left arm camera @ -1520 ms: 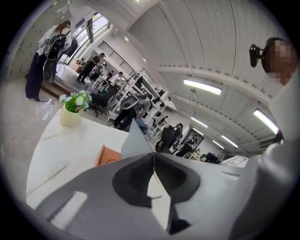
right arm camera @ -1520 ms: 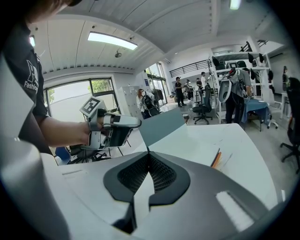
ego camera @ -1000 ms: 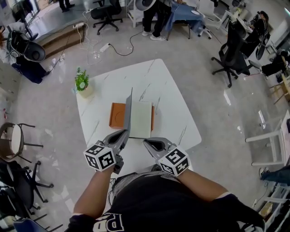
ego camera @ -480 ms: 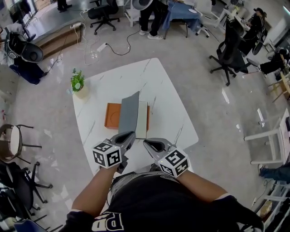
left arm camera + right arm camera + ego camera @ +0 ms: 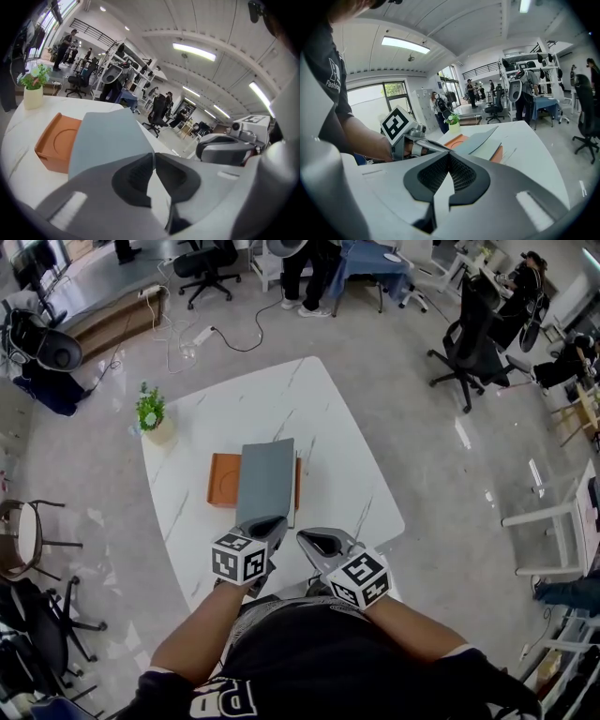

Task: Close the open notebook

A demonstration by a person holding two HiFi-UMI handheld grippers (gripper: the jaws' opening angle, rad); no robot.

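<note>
The notebook lies on an orange tray in the middle of the white marble table. Its grey cover is folded over to the right and hangs at a slight tilt just above the pale pages. My left gripper is at the notebook's near edge, its jaws shut on the cover's near corner. Beside it, to the right, my right gripper hovers above the table's near edge, jaws shut with nothing in them. In the right gripper view the cover still stands off the pages.
A small potted plant stands at the table's left corner. Round chairs stand on the floor to the left, a black office chair at the far right. Cables and people's legs are beyond the table's far edge.
The grey cover has swung from upright over to the right, down onto the pages. My left gripper moved right with it. The right gripper stayed put.
</note>
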